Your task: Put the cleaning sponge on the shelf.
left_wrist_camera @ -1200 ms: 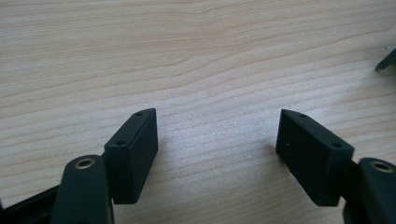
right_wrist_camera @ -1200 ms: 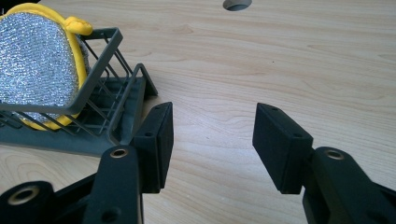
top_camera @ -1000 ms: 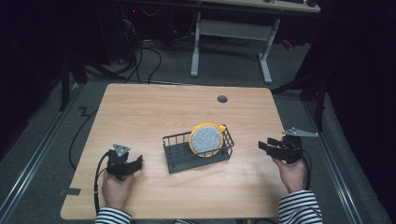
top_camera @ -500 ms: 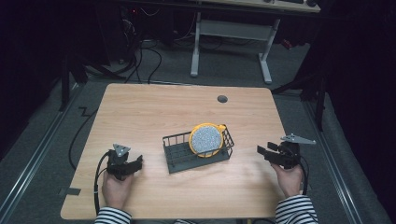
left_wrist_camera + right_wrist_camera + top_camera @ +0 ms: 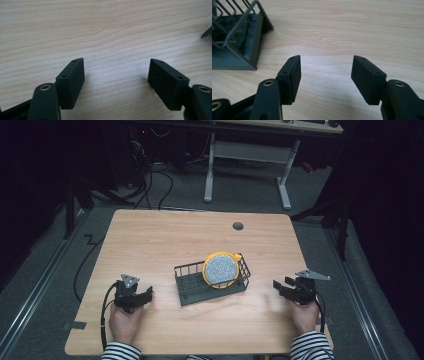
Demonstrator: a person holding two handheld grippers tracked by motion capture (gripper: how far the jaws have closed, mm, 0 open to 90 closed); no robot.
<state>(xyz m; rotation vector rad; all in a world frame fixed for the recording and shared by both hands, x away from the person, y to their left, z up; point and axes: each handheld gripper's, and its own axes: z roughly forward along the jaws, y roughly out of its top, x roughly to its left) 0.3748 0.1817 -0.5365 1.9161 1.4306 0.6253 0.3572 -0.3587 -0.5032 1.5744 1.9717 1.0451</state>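
Note:
A dark wire rack (image 5: 210, 282) stands near the middle of the wooden table (image 5: 165, 240), with a yellow-rimmed speckled plate (image 5: 221, 269) upright in its right end. My left gripper (image 5: 145, 296) rests on the table left of the rack, open, nothing between its jaws. The left gripper view has the left gripper (image 5: 116, 72) over bare wood. My right gripper (image 5: 278, 287) sits right of the rack, open and holding nothing. The rack's corner (image 5: 239, 37) appears at the upper left of the right gripper view, beyond the right gripper (image 5: 325, 70).
A small round grommet (image 5: 238, 226) sits in the table top near the far edge. A white-legged desk frame (image 5: 247, 167) and cables lie on the floor beyond the table. Striped sleeves enter at the near edge.
My right gripper has moved inward and down from the table's right edge to rest nearer the rack. The left gripper, rack and plate have not moved.

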